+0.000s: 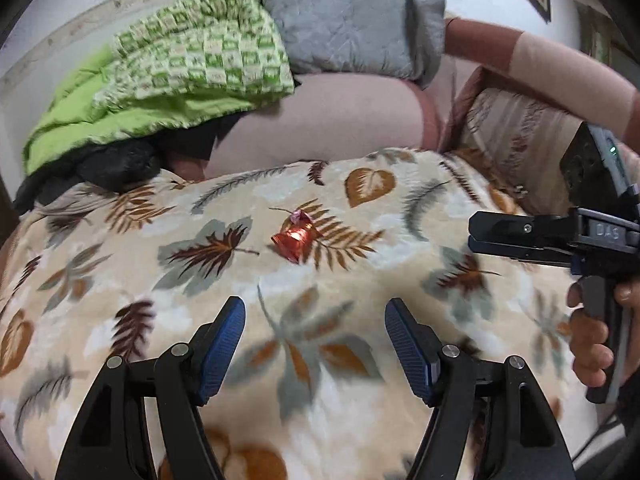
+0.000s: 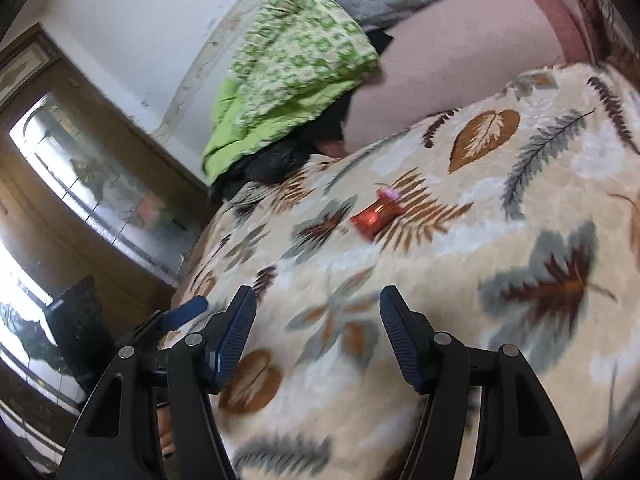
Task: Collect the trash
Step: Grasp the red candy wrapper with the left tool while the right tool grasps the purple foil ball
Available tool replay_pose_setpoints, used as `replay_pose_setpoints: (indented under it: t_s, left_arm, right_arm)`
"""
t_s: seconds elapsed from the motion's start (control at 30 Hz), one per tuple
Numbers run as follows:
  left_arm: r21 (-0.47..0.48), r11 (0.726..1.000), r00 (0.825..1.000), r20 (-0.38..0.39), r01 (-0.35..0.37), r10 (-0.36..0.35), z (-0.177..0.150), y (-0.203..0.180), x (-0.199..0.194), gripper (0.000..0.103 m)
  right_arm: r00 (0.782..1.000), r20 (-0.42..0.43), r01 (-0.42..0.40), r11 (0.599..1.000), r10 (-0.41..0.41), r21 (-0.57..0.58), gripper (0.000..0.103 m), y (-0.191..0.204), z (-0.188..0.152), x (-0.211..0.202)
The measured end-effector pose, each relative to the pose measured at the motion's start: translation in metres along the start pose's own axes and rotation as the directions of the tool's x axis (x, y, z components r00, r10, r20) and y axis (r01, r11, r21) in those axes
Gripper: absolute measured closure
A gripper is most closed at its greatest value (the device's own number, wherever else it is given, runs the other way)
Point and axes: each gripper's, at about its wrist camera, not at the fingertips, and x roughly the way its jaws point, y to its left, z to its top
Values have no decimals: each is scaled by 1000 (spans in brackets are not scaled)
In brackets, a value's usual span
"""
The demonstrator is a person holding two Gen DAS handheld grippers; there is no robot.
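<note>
A shiny red wrapper point(image 1: 293, 241) lies on the leaf-patterned blanket point(image 1: 360, 280), with a small pink scrap point(image 1: 299, 216) just behind it. My left gripper point(image 1: 314, 314) is open and empty, a short way in front of the wrapper. The right gripper point(image 1: 474, 234) shows at the right of the left wrist view, seen side-on. In the right wrist view the red wrapper point(image 2: 376, 214) and pink scrap point(image 2: 390, 193) lie ahead of my right gripper point(image 2: 318, 304), which is open and empty above the blanket point(image 2: 480, 280).
A green patterned quilt point(image 1: 192, 64), a grey pillow point(image 1: 352, 20) and a pink cushion point(image 1: 320, 120) pile up behind the blanket. A black bag point(image 1: 116, 168) lies under the quilt. A wooden door and window point(image 2: 80, 160) stand at the left.
</note>
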Motion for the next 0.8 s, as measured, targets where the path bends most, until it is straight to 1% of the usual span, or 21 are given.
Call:
replay_pose_setpoints:
  t_s: [0.13, 0.2, 0.27, 0.33, 0.43, 0.47, 0.53, 0.57, 0.6, 0.67, 0.7, 0.73, 0.8]
  left_arm:
    - [23, 1000, 999, -45, 7, -6, 20, -1, 69, 27]
    - [43, 999, 998, -70, -1, 4, 27, -3, 94, 27]
    - [72, 996, 995, -80, -46, 52, 35, -4, 120, 27]
    - [101, 993, 993, -92, -61, 70, 42, -5, 137, 27]
    - [169, 974, 982, -90, -148, 165, 50, -4, 169, 27]
    - [176, 972, 979, -106, -153, 173, 51, -2, 179, 28]
    - [186, 970, 970, -156, -155, 185, 50, 2, 201, 37]
    - [194, 969, 967, -175, -151, 185, 49, 2, 207, 47]
    - [202, 968, 965, -185, -146, 184, 47, 2, 211, 50]
    - [198, 972, 973, -164, -129, 162, 45, 1, 207, 59]
    - [191, 975, 976, -159, -117, 149, 44, 3, 203, 66]
    - [177, 978, 979, -153, -106, 134, 43, 5, 198, 70]
    - [126, 989, 983, -157, -75, 94, 40, 13, 189, 71]
  right_arm:
    - [999, -10, 44, 998, -43, 36, 40, -35, 25, 40]
    - [999, -14, 45, 997, -44, 64, 40, -50, 34, 55]
    - [999, -8, 39, 995, -39, 89, 40, -64, 41, 65]
    - [999, -13, 32, 993, -31, 115, 41, -76, 49, 79]
    - [999, -29, 28, 989, -24, 142, 42, -88, 59, 97]
    - [999, -30, 34, 989, -30, 146, 43, -91, 62, 103]
    - [998, -40, 46, 988, -41, 148, 43, -96, 67, 114]
    - [998, -44, 48, 987, -42, 153, 43, -99, 68, 120]
    - [998, -49, 45, 987, -37, 157, 44, -101, 69, 123]
    - [998, -62, 31, 985, -21, 172, 44, -105, 71, 134]
    - [998, -65, 33, 984, -22, 175, 44, -105, 72, 137]
    - [997, -69, 35, 984, -23, 175, 44, -105, 74, 142]
    - [997, -76, 25, 985, -12, 170, 44, -103, 78, 151]
